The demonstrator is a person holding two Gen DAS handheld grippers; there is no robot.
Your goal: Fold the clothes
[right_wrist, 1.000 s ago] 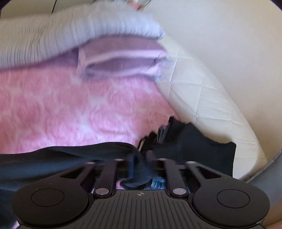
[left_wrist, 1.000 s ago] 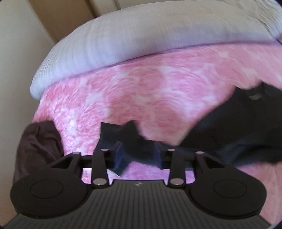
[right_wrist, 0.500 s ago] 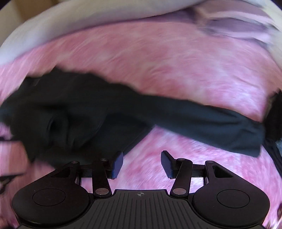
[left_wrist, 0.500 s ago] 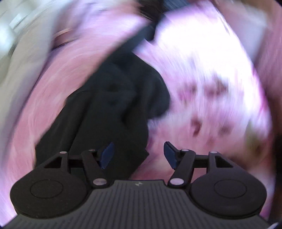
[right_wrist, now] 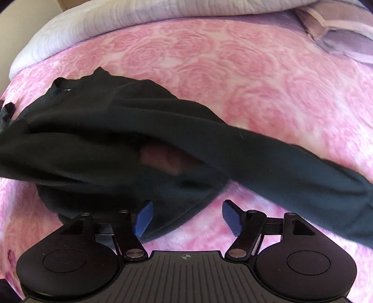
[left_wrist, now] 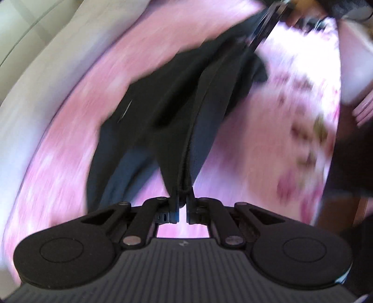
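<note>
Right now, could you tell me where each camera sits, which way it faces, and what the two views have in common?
Left wrist: sits on the left gripper, facing steeply down along its fingers, shut on a hem of the black garment over the pink bedspread.
Right wrist: sits on the right gripper, facing down at the garment heaped on the bedspread; its blue-padded fingers are opening, pinching nothing.
Shared: the same black garment, pink bedspread and pale blanket at the edge.
</note>
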